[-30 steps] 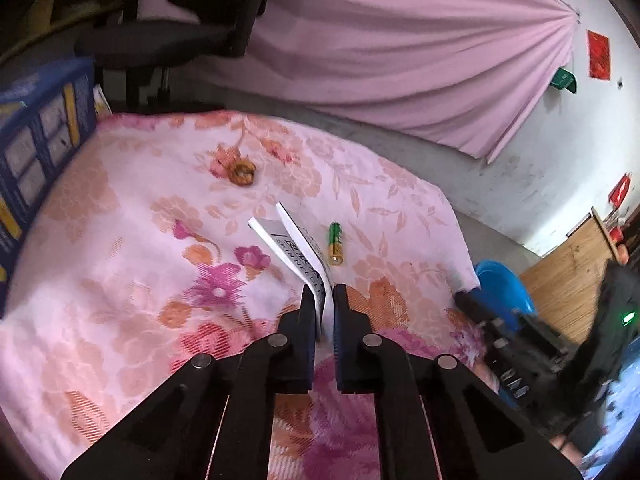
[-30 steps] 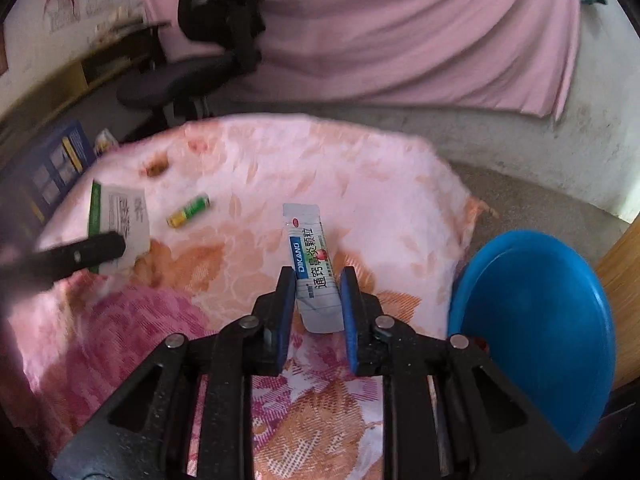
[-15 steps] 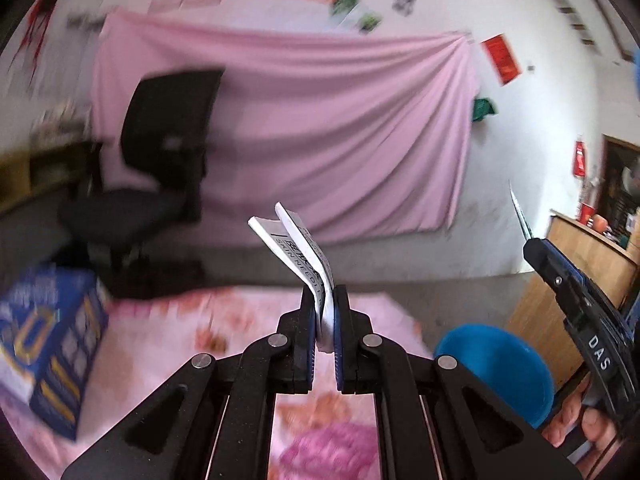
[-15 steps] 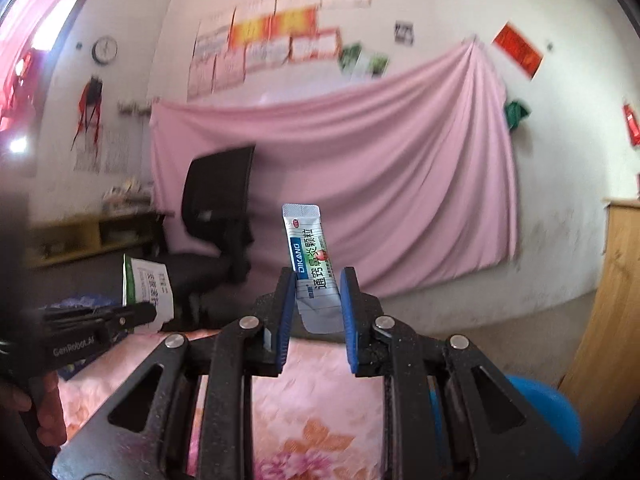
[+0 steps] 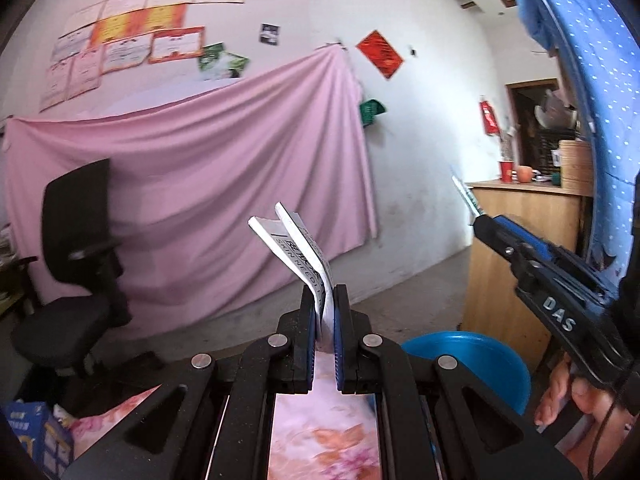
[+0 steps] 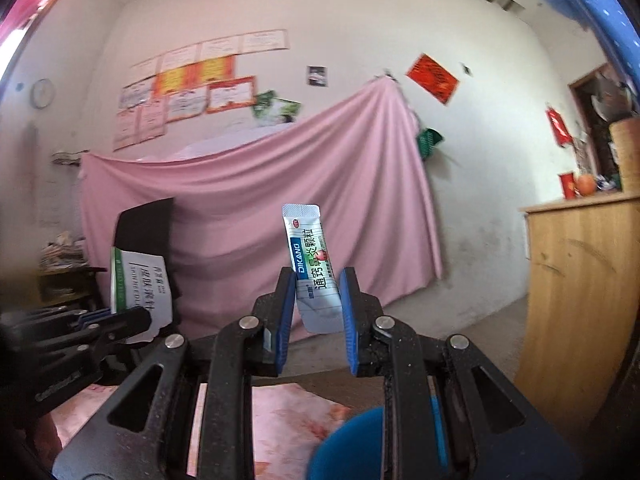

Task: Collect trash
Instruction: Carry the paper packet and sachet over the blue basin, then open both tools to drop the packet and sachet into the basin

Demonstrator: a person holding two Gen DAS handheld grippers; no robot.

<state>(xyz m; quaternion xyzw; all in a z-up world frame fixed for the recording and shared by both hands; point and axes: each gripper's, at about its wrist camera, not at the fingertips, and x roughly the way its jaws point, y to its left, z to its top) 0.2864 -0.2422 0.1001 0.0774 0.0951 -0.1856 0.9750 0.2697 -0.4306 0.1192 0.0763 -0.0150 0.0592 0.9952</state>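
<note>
My left gripper (image 5: pixel 324 296) is shut on a folded white paper packet (image 5: pixel 296 248) with black print, held up in the air. My right gripper (image 6: pixel 318 280) is shut on a silver sachet (image 6: pixel 310 256) with a blue band and green print, standing upright between the pads. In the right wrist view the left gripper (image 6: pixel 140 316) shows at the left with its white and green packet (image 6: pixel 138 284). In the left wrist view the right gripper (image 5: pixel 480 224) shows at the right, the sachet (image 5: pixel 464 194) edge-on. A blue bin (image 5: pixel 480 360) sits low, right of the left gripper.
The floral pink cloth (image 5: pixel 320 432) lies below both grippers. A black office chair (image 5: pixel 76 240) stands at the left before a pink curtain (image 5: pixel 200 184). A wooden counter (image 6: pixel 580 280) is at the right. A blue box (image 5: pixel 36 428) sits low left. A hand (image 5: pixel 568 396) holds the right gripper.
Both grippers have tilted up from the floral cloth and risen, each keeping its packet. The battery and other bits on the cloth have dropped out of view.
</note>
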